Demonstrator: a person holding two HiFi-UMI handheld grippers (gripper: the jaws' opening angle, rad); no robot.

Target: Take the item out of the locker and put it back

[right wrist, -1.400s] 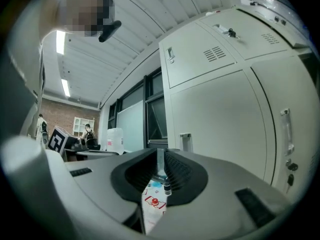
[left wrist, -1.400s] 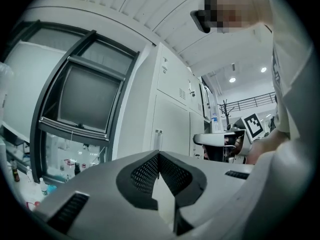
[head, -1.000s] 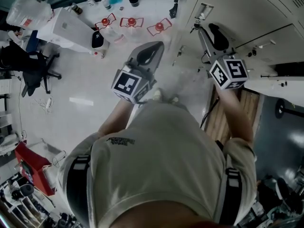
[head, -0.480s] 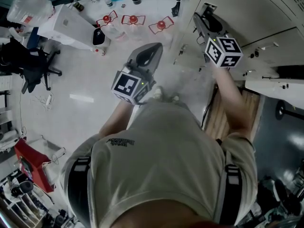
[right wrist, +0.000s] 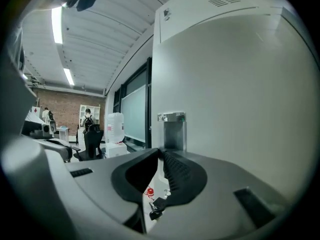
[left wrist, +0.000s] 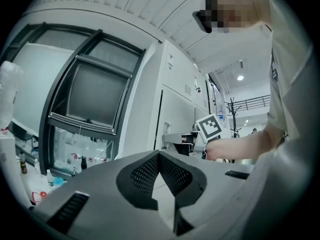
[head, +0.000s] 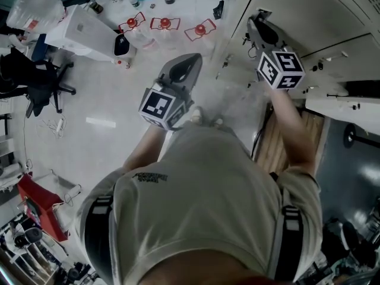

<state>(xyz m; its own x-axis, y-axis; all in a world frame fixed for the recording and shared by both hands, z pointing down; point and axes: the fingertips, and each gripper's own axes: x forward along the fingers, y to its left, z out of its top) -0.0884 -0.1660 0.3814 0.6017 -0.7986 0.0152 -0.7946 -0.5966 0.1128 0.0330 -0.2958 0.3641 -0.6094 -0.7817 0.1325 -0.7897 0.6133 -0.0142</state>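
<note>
The locker door in front of me is closed, a tall pale panel with its long axis upright, so the item itself is hidden from me. Its metal handle is a narrow plate, also upright, set near the door's left edge and facing my right gripper's camera. My right gripper points straight at the foot of that handle. Its jaws are closing and are nearly together, pinching the handle's lower end at their tips. In the head view that gripper reaches forward to the bank of lockers, arm stretched out. My left gripper hangs in open air well apart from the lockers, jaws pressed together with nothing between them, aimed toward the dark window. Further out are a water jug, an office chair, and three red objects in a row on the floor.
</note>
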